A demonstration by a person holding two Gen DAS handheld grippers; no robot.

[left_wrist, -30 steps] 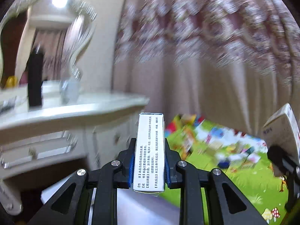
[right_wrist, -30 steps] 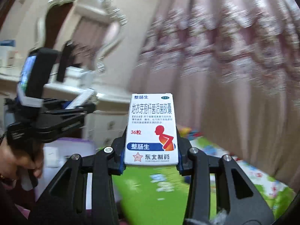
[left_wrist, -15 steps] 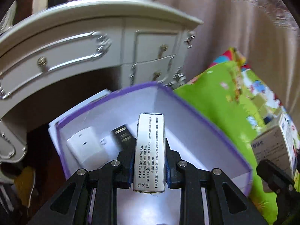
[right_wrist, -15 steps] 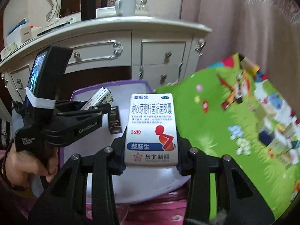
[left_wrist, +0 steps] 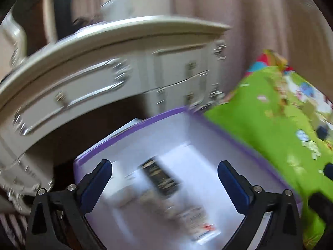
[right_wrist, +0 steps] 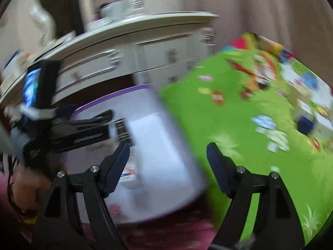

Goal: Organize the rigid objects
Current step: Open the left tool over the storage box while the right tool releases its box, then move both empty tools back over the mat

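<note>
Over the purple-rimmed box [left_wrist: 133, 125] on the floor, both tools hang with nothing between the fingers. Start on the left: the left tool [left_wrist: 164, 175] is spread wide, blue pads well apart, looking straight down into the white interior. In there, through heavy blur, a dark packet [left_wrist: 160, 177] lies flat, and nearer the camera a pale carton [left_wrist: 193, 220] with a red mark rests on the box floor. More white shapes sit around them, but too smeared to name. Moving right, the right tool [right_wrist: 168, 166] is open as well, and it straddles the box's near right edge, half over the box, half over the green mat [right_wrist: 260, 129]. From this side a carton edge with red print shows just behind its left finger, inside the box. Further right on the mat, small colourful bits are scattered, though whether they are objects or printed pattern, I cannot tell. Behind it all stands the white dresser [left_wrist: 87, 87]. My read: several items are boxed, both tools are free, and anything left on the mat would be next.
</note>
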